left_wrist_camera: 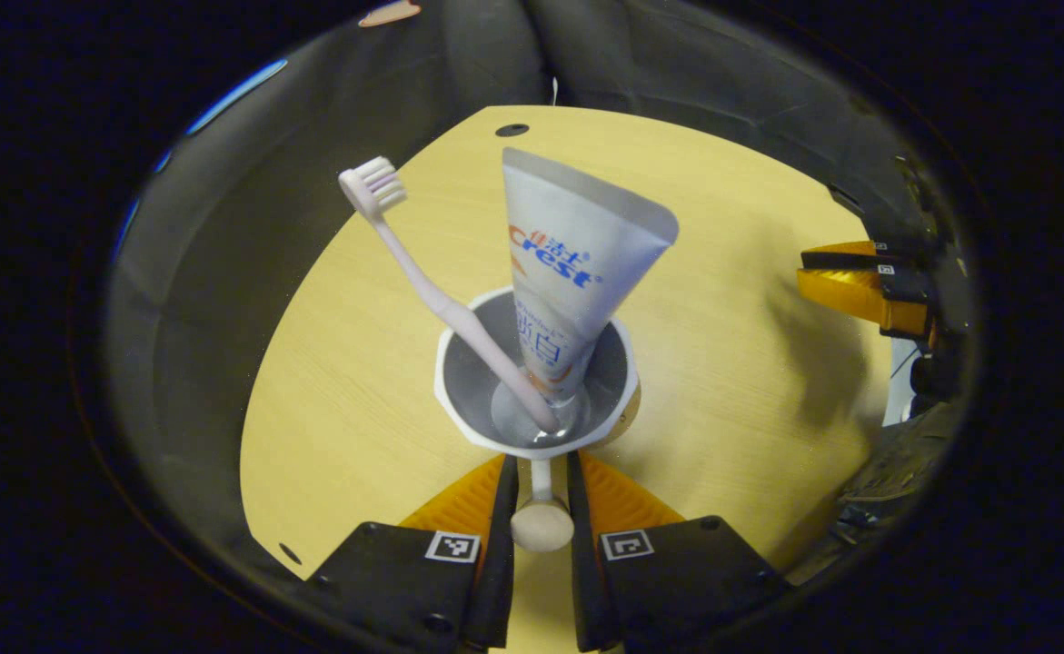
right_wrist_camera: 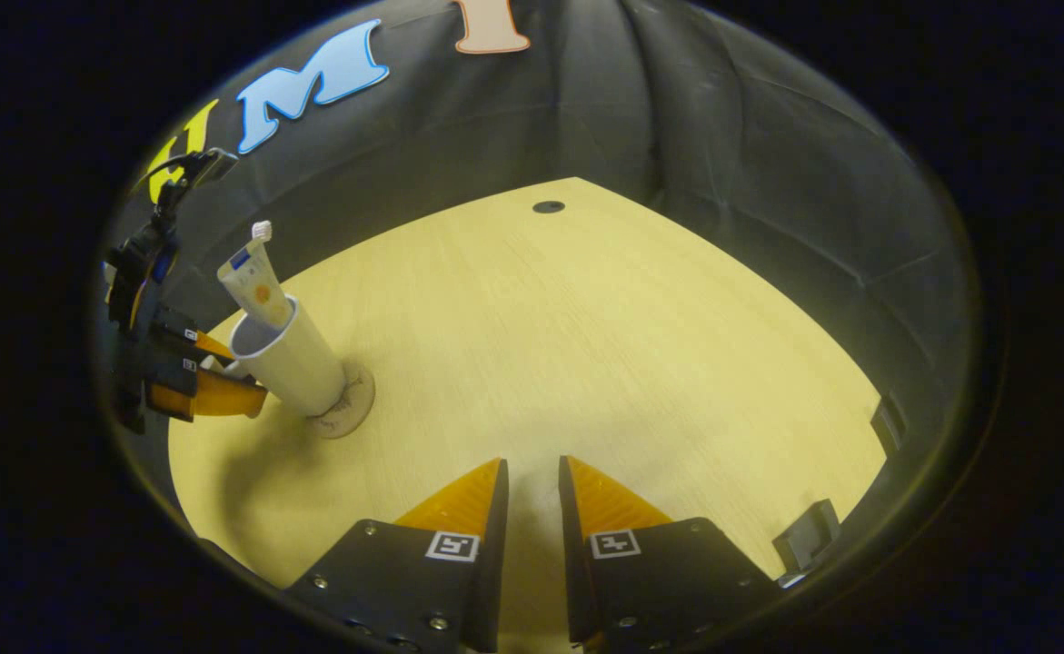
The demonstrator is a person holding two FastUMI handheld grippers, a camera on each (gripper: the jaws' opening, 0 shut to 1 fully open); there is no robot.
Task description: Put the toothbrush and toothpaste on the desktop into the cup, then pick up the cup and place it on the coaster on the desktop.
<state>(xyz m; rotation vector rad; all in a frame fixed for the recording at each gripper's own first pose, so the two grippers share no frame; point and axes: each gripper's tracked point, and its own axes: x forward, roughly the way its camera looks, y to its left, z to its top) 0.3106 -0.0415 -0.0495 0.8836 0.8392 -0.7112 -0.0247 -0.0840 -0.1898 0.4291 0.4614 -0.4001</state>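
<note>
In the left gripper view, a pale pink toothbrush (left_wrist_camera: 432,286) leans to the upper left, bristle head up and handle end down in the white cup (left_wrist_camera: 463,413). Right of it in the same cup stands the toothpaste tube (left_wrist_camera: 568,263), cap down, its flat crimped end fanning wide at the top. The cup is glossy, with a grey inside and a thin handle ending in a round knob. That handle runs straight back between the fingers of the left gripper (left_wrist_camera: 541,481), which look clenched on it, ribbed pads on either side.

In the right gripper view, the cup (right_wrist_camera: 291,359) sits at the left of the frame on the round, dull coaster (right_wrist_camera: 354,404), tilted in the fisheye, so whether its base lies flat I cannot tell. The left gripper (right_wrist_camera: 223,381) is at its far left side. The right gripper (right_wrist_camera: 532,490) hangs over the bare pale wood-grain desktop (right_wrist_camera: 659,363), well apart from the cup, fingers nearly together with a narrow gap and grasping nothing.

By my judgement both items are in and the cup has reached the coaster. What remains turns on the handle: its long axis lies along the left fingers, so letting go and drawing straight back should clear it.
</note>
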